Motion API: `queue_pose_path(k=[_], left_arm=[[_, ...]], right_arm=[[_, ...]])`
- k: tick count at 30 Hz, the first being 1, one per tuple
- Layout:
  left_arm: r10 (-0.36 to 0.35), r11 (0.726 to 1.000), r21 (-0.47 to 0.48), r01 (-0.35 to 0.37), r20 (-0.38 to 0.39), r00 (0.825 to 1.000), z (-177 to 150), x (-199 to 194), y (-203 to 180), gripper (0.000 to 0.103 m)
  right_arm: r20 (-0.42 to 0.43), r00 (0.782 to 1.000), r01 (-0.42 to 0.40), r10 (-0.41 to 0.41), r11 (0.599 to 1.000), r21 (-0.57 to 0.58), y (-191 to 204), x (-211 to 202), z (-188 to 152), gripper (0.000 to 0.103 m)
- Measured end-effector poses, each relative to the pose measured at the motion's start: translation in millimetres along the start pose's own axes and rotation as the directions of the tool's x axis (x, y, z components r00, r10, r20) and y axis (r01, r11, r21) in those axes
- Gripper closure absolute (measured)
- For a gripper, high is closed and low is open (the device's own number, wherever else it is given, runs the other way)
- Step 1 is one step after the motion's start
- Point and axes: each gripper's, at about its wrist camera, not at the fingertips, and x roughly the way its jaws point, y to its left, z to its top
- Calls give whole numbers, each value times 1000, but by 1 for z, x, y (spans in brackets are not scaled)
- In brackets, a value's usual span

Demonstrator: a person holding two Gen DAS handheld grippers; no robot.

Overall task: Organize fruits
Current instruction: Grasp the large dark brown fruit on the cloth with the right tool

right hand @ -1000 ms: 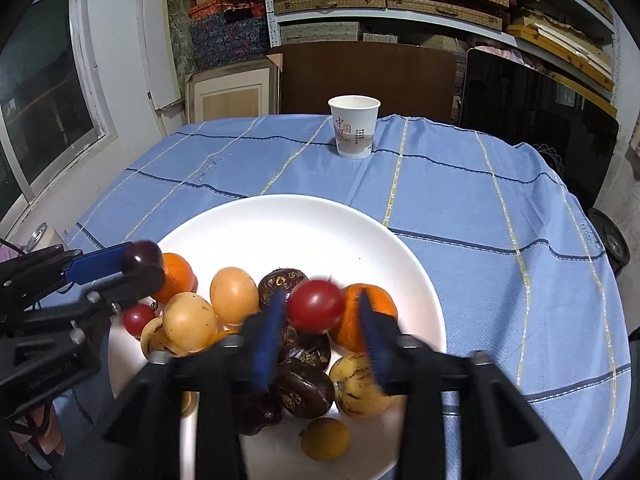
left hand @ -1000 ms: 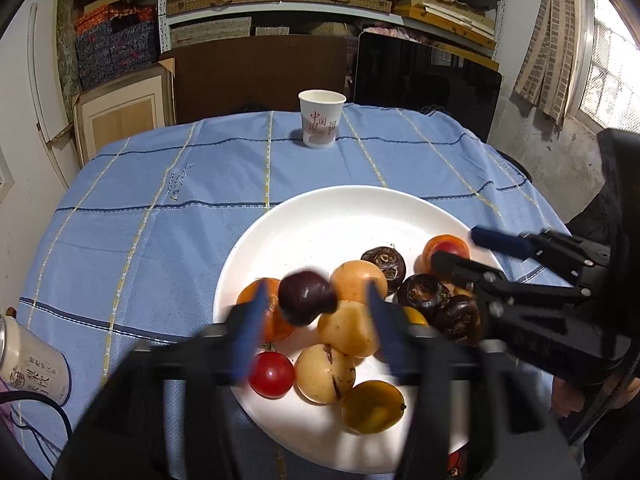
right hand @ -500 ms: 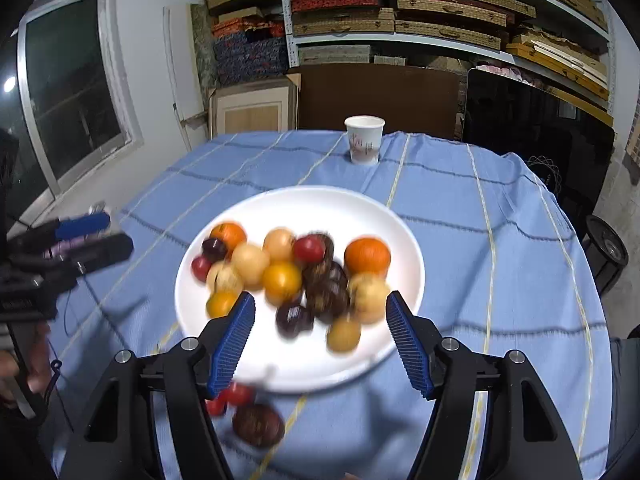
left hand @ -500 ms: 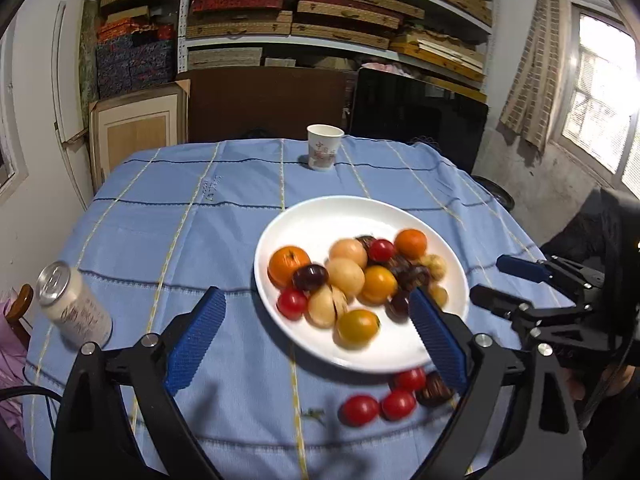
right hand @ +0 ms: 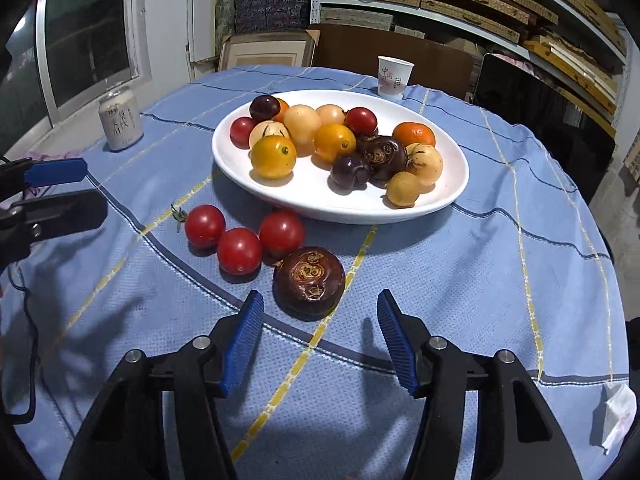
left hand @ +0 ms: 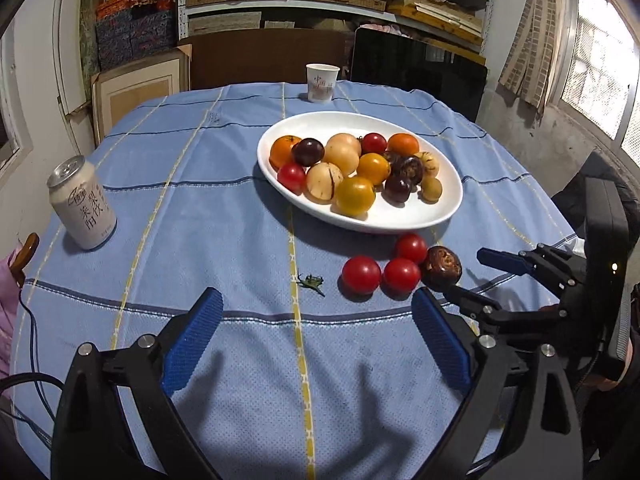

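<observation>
Blue pads on both my grippers are empty now. One second ago the left gripper held a dark purple fruit and the right gripper held a red tomato, both low over the white plate. Now both fruits lie on the plate, both grippers have pulled back toward me, and their jaws stand wide open with nothing between them. I judge that this pair of placements is finished and I am free for the next pick.

Four fruits wait on the counter, just in front of the plate rim: three red tomatoes in a tight cluster and one brown water chestnut touching them. The chestnut lies just ahead of my right jaws, almost centred between the fingers, so I think it is the natural next target.

On the plate I count fourteen fruits, though some hide partly behind others:
- two red tomatoes
- two orange fruits
- two yellow tomatoes
- four pale beige fruits
- one small yellowish fruit at the near edge
- two dark purple fruits
- one brown chestnut, with maybe one more behind it; I cannot tell.

Also on the counter are one drink can, one paper cup behind the plate, and one small green stem.
</observation>
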Motion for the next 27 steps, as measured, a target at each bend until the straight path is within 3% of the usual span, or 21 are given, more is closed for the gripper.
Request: queue_pose_path(k=[9, 22, 23, 24, 27], left_arm=[[6, 1000, 18, -6, 8, 1000, -2, 2, -8, 10], [4, 1000, 15, -4, -8, 1000, -2, 8, -9, 10], [7, 1000, 17, -7, -8, 1000, -2, 9, -9, 10], [10, 1000, 19, -10, -9, 1000, -2, 10, -9, 10], [16, 1000, 17, -16, -15, 1000, -2, 12, -8, 10]], right_arm=[[-9, 998, 59, -59, 998, -3, 4, 11, 8, 43], [-43, 998, 45, -45, 999, 14, 4, 24, 10, 44], [-42, 998, 38, -37, 999, 15, 4, 23, 10, 47], [-42, 999, 31, -30, 999, 16, 4, 23, 9, 61], [-37, 999, 37, -36, 999, 23, 3, 20, 7, 61]])
